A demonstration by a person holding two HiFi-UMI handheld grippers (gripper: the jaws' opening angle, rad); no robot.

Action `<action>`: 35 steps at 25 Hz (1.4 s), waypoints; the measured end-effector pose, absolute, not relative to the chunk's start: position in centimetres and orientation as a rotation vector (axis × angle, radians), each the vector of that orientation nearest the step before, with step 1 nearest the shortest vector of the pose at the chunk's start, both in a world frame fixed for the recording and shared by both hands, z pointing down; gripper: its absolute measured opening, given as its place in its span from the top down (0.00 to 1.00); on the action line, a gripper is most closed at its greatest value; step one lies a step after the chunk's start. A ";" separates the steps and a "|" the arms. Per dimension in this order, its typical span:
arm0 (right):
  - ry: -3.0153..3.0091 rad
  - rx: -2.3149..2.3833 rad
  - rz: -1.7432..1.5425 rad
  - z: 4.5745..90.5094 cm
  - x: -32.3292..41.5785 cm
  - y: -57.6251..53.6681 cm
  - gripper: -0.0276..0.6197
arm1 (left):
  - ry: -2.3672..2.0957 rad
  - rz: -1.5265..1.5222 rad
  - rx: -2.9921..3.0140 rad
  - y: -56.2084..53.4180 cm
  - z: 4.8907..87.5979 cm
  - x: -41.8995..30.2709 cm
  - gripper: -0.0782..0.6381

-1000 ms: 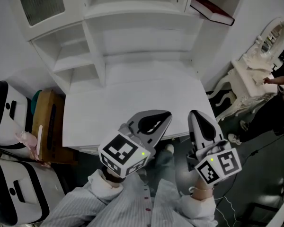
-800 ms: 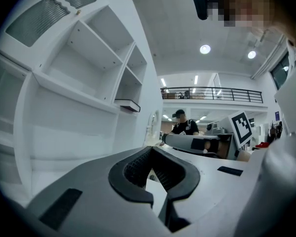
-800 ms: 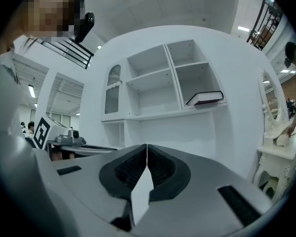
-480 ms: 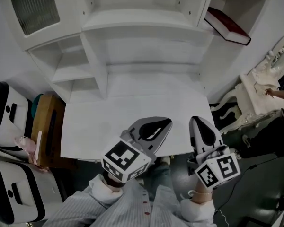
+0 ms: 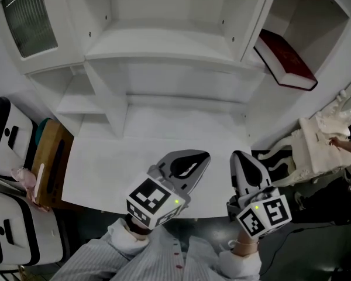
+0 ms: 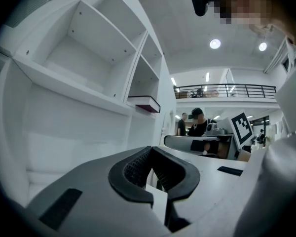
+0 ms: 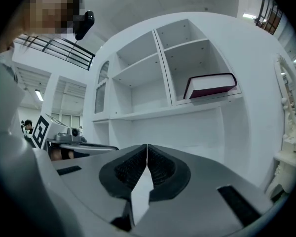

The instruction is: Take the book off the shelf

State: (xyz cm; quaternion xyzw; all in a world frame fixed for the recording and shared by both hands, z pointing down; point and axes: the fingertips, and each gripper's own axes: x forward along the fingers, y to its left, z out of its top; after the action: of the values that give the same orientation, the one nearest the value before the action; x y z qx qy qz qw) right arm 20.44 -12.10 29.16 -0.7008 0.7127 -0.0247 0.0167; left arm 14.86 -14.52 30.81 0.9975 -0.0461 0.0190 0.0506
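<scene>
A dark red book (image 5: 285, 60) with white page edges lies flat in the right-hand compartment of the white shelf unit (image 5: 164, 45). The right gripper view shows that book (image 7: 210, 86) up and to the right, and the left gripper view shows it (image 6: 144, 103) small and far off. Both grippers hover low over the near edge of the white desk (image 5: 117, 157), far below the book. My left gripper (image 5: 200, 158) is shut with nothing in it. My right gripper (image 5: 241, 157) is shut and empty too, its pads meeting at the tips.
The other shelf compartments hold nothing. A glass-fronted cabinet door (image 5: 24, 16) is at the upper left. White and black cases (image 5: 6, 139) and a wooden box (image 5: 47, 163) stand left of the desk. An ornate white dresser (image 5: 322, 145) stands to the right, with a person beside it.
The head view has tilted up towards the shelf, so the book now sits lower and larger at the right. Both grippers stay shut near the desk's front edge.
</scene>
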 end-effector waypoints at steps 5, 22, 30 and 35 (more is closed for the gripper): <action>2.262 -2.146 -0.054 28.1 25.7 -13.2 0.93 | -0.191 0.049 3.056 -15.5 29.7 20.1 0.88; 2.371 -2.005 -0.054 27.9 35.8 -15.0 0.93 | -0.382 0.027 3.220 -17.0 25.8 30.2 0.88; 2.361 -2.000 -0.069 28.1 35.8 -15.0 0.93 | -0.385 -0.009 3.306 -17.4 23.2 30.6 0.88; 2.357 -2.002 -0.071 28.2 35.8 -14.9 0.93 | -0.401 -0.001 3.404 -17.4 21.6 31.0 0.87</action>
State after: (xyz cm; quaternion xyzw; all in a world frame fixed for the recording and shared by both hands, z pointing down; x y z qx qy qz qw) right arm 35.84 -14.93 28.17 -0.6470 0.7618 -0.0230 0.0241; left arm 30.99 -17.45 21.56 0.9830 -0.1159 -0.0002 -0.1423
